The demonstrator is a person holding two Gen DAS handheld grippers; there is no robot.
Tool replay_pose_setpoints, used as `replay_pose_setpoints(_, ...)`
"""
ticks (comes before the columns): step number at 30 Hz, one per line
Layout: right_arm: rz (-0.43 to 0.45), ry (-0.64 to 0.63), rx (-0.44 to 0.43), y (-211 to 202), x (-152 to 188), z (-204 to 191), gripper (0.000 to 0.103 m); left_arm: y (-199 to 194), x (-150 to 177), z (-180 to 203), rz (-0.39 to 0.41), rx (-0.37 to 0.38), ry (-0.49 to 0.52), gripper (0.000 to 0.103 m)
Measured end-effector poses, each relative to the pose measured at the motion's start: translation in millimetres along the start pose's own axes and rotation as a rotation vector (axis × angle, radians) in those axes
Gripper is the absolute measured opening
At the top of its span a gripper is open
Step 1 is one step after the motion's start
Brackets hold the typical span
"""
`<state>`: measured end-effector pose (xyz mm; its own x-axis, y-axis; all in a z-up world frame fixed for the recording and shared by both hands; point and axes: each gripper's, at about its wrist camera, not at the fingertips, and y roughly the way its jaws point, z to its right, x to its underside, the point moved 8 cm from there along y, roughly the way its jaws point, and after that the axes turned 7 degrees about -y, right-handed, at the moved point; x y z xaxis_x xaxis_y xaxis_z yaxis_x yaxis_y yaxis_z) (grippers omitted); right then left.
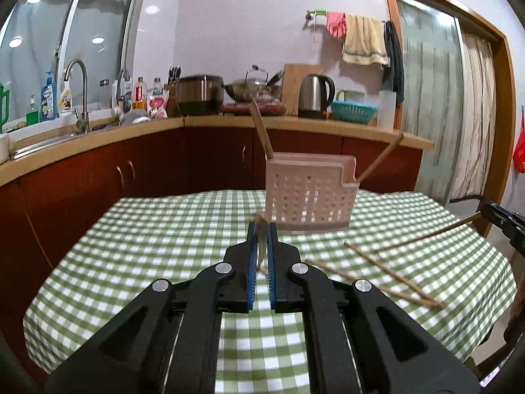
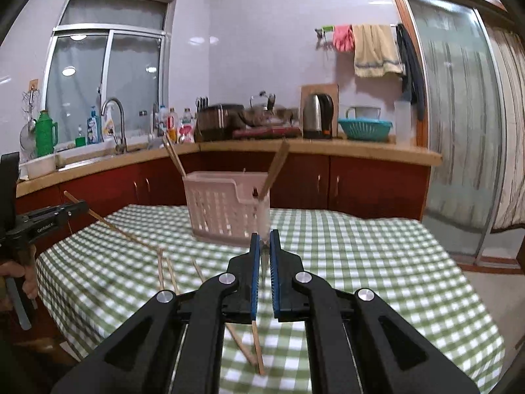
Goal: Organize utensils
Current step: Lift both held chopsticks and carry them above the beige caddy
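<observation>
Left tool pinching a chopstick end-on, blurred, right tool pinching another chopstick, mostly hidden, pink utensil basket mid-tabletop, loose chopsticks near the right edge.

Red-brown cabinets run under the window; sliding glass door right of it, ceiling lights reflected.

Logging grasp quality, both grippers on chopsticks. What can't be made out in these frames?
- Utensil basket contents: both views, perforated wall hides the bottom; count unclear.
- Right gripper: left wrist view, frame edge cuts it off.
- Chopstick it holds: right wrist view, blurred, mostly hidden between its fingers.
</observation>
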<state>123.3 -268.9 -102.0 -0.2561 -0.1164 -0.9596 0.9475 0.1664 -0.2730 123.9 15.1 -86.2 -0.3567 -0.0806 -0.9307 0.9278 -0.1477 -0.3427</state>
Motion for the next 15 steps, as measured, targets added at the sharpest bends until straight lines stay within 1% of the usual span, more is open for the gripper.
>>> replay_pose_setpoints(6,0.025,-0.011,-0.006,12,-22,-1,0.007,7,-24,0,0.021,0.016,-0.007,0.006)
replay_pose_setpoints(15,0.03,0.002,-0.008,44,-48,4,0.007,28,-43,0,0.023,0.032,-0.013,0.006)
